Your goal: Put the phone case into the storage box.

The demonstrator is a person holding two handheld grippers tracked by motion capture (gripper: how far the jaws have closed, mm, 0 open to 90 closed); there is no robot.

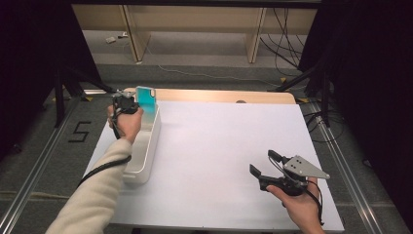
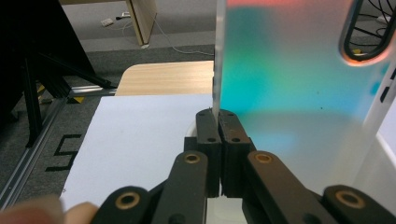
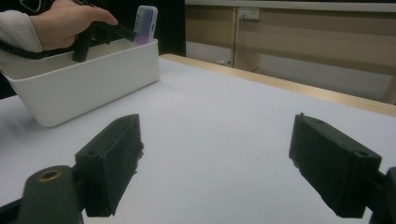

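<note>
White table (image 1: 219,146) under us, dark room around. Our left gripper (image 1: 134,104) is clamped tight on the edge of the teal phone case (image 1: 145,99), holding it upright over the far end of the white bin (image 1: 146,146). Our right gripper (image 1: 265,163) hovers wide open, holding nothing, near the table's front right.

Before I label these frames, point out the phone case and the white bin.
phone case (image 2: 299,79), left gripper view, on its translucent back.
white bin (image 3: 88,88), right gripper view, on its front wall.
</note>
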